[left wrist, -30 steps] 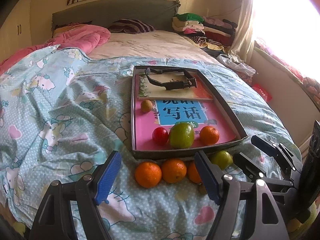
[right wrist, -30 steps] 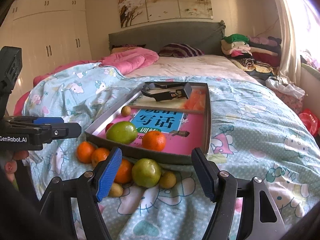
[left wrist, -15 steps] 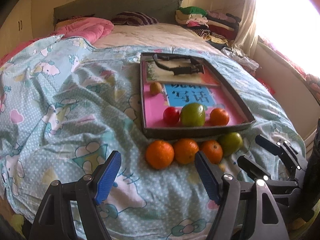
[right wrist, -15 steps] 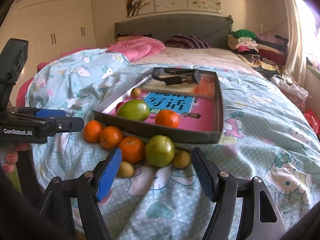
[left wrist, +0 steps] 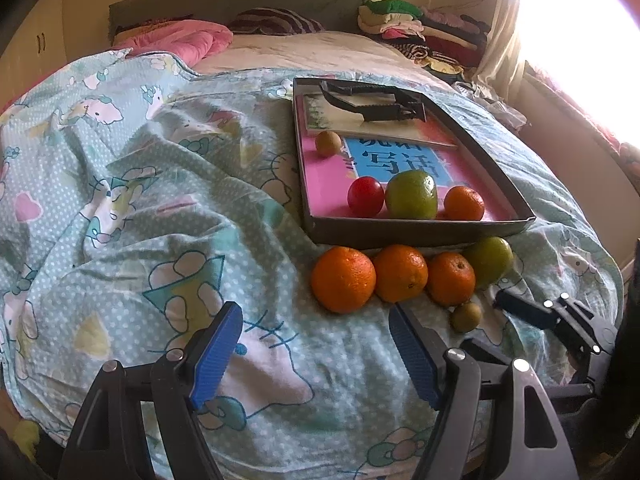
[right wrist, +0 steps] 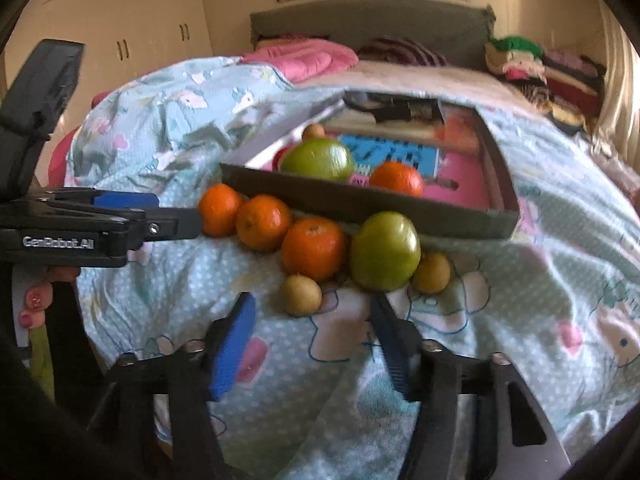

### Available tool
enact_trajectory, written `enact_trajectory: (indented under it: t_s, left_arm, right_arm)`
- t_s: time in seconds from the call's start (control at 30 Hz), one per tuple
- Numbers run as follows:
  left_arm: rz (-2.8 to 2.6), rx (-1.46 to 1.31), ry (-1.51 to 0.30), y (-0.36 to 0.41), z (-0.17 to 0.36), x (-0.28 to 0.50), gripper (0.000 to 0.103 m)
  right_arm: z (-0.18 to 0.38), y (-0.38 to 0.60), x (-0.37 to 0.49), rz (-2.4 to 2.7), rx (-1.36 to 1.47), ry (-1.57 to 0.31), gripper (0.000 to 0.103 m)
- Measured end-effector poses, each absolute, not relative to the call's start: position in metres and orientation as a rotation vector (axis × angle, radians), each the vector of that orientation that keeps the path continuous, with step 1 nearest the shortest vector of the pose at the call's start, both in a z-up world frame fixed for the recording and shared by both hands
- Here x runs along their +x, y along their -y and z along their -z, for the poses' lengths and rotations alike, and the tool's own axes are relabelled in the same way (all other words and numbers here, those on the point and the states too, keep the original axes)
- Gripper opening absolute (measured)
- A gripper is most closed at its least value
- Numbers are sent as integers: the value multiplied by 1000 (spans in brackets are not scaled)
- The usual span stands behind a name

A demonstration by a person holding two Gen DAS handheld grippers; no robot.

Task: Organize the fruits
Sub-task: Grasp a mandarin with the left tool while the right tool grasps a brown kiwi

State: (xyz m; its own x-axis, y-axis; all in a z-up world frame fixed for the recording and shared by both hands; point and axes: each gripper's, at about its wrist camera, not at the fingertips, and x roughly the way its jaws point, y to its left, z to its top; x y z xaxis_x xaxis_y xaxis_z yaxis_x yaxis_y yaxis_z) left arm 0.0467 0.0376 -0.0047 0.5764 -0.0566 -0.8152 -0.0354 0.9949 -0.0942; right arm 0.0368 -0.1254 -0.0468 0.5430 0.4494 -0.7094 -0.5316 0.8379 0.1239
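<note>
Fruit outside the tray: three oranges, led by the nearest-left orange [left wrist: 343,279], lie in a row on the bed quilt [left wrist: 132,216] against the tray's front wall, with a green apple [right wrist: 385,251] at the row's end and two small brown fruits [right wrist: 301,295] beside it.
Fruit already in the tray [left wrist: 420,232]: a red fruit, a large green one, an orange and a small brown one rest on a pink book cover.
Left tongs [left wrist: 316,354]: jaws stand wide apart with nothing between them, hovering over bare quilt short of the oranges.
Right tongs [right wrist: 316,344]: jaws have just been closing yet are still parted and hold nothing; the nearer small brown fruit lies just ahead of the tips, not between them.
Risk of early closing: if the jaws narrow further before reaching the fruit, the tips would likely push it away instead of straddling it.
Risk of rolling: the quilt is soft and creased, and the fruits touch one another, so a nudge to one could send its neighbours rolling toward the bed's edge.
Risk of crowding: both tongs work the same short row, so they may well knock together.
Risk of fabric catch: a low approach could pinch quilt along with the fruit.
</note>
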Motion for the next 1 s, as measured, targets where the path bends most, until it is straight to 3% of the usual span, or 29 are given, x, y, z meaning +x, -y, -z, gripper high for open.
enact_trajectory:
  t_s: [0.3,0.37,0.53,0.83,0.93,1.0]
  left_arm:
    - [14,-96,-959,-38,15,57,74]
    - [19,-95,-950,-37,15,60,63]
    - [45,-90,-947,-34,15,67,52]
    - [76,-94,-954,-32,21,77,51]
    - [117,-127,-956,-35,22,78,36]
    - [122,-122,-955,-34,21,78,35]
  right_arm:
    - [56,111,41,-622,-161,-807,31]
    - [56,109,41,-630,-166,-803,30]
    - [56,112,42,-638,-146,-802,28]
    - [56,113,43,-647,-130,-803,27]
    - [56,114,43,-651,-129,-803,25]
    - [54,115,42,-653,-121,-797,24]
